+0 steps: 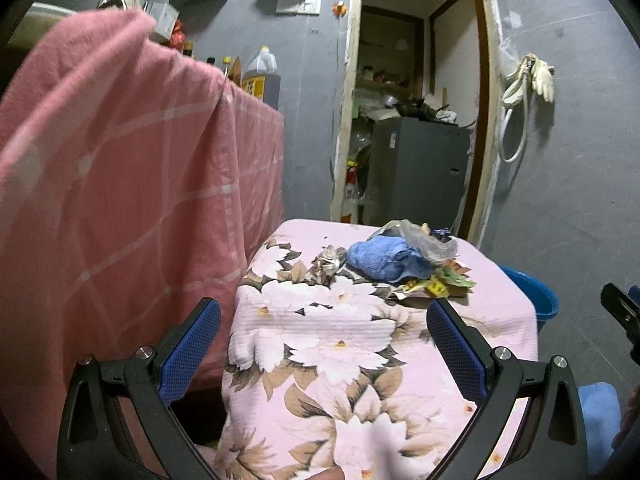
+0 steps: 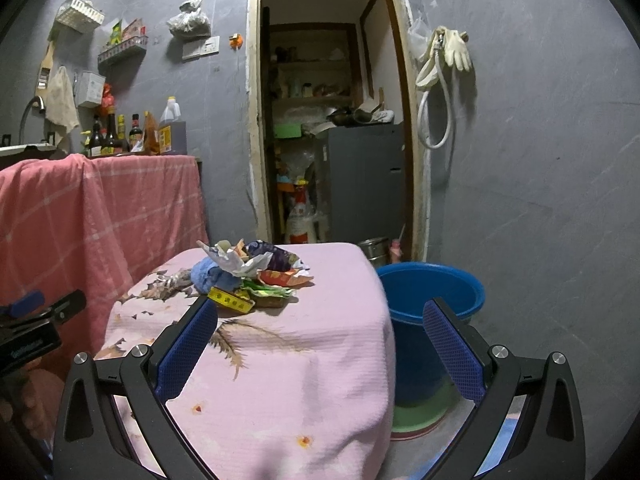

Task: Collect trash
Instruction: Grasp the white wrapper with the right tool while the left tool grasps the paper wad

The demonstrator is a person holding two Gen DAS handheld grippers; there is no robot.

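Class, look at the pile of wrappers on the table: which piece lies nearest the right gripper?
The yellow wrapper, at the pile's front edge, just beyond the right gripper; the orange wrapper and purple wrapper lie farther back.

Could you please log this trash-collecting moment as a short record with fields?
surface: table under a pink floral cloth
trash: pile of crumpled wrappers on the table's far part
mixed in: blue towel in the pile
bin: blue bucket on the floor, right of the table
left gripper: open, empty
right gripper: open, empty

Crumpled trash pile (image 2: 256, 276) — on tbl.
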